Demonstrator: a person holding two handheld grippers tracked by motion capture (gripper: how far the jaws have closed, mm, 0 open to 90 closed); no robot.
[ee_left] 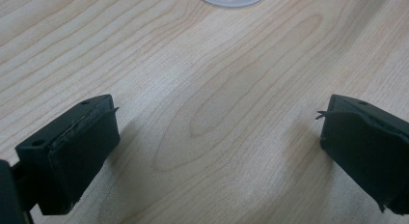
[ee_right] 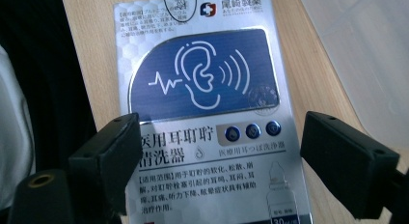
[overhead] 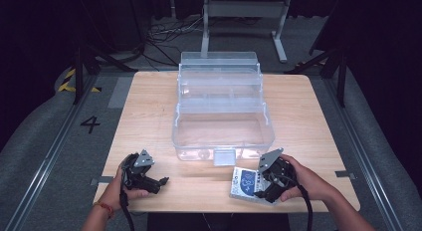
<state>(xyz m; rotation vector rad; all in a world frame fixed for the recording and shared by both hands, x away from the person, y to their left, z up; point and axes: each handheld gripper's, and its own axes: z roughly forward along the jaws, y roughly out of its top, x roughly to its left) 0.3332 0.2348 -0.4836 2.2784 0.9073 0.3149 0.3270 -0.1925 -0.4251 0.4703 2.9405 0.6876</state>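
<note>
A pale wooden table (overhead: 149, 106) stood on grey floor (overhead: 59, 141) amid dark surroundings, a clear open organiser box (overhead: 221, 111) at frame centre. Lower right, the right gripper (overhead: 263, 183) straddled the silver ear-cleaner box (ee_right: 202, 103), jaws apart. Lower left, the left gripper (overhead: 161, 182) gaped over bare wood.

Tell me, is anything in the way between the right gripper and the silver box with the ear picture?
Nothing visible. The right hand-held gripper sits right over the silver box, open jaws on either side.
</note>
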